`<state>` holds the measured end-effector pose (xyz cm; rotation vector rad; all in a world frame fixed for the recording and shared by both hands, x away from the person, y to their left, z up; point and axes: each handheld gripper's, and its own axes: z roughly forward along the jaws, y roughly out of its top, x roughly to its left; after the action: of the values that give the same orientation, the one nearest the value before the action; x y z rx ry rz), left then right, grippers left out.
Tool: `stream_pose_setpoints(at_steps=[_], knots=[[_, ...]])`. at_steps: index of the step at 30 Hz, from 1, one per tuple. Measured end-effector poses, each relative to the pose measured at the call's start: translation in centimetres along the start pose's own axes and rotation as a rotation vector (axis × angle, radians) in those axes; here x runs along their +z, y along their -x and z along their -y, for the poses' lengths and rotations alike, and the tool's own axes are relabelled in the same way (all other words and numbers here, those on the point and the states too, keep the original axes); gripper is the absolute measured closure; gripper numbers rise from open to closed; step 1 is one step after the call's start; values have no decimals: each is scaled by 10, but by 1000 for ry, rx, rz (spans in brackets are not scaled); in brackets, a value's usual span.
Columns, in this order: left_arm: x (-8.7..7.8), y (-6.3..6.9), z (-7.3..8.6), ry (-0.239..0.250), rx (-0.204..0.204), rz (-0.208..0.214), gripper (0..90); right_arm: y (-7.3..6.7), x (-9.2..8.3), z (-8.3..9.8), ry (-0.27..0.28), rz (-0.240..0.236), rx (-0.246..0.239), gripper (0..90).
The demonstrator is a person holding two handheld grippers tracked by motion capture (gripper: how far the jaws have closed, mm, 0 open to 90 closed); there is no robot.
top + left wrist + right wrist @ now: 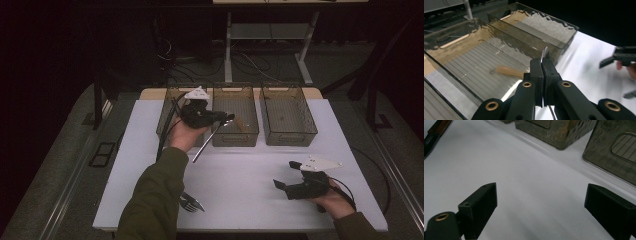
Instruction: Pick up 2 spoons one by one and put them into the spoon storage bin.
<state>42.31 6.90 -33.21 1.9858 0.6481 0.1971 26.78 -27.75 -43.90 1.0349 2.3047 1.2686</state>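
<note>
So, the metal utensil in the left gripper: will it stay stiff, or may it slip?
The metal utensil looks thin and rigid, so it probably will not bend. The left gripper pinches only one end; the long handle hangs down, so it may swivel. Its shiny surface may slide between the pads.

Wooden piece (509,71) in middle bin (235,131), right bin (287,132), forks (191,203) near table (240,175) edge

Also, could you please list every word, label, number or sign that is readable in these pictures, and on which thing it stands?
None can be read.
Three bins: no label.
Metal utensil in the left gripper: no marking visible.
Wooden piece in the middle bin: plain.
Right gripper and table: no text.
</note>
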Motion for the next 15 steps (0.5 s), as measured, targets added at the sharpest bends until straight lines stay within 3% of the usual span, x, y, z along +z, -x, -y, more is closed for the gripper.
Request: stream_pose_setpoints(at_steps=[15], knots=[[37, -22, -35, -30, 19, -56, 886, -1, -2, 0, 6, -4, 10, 110]])
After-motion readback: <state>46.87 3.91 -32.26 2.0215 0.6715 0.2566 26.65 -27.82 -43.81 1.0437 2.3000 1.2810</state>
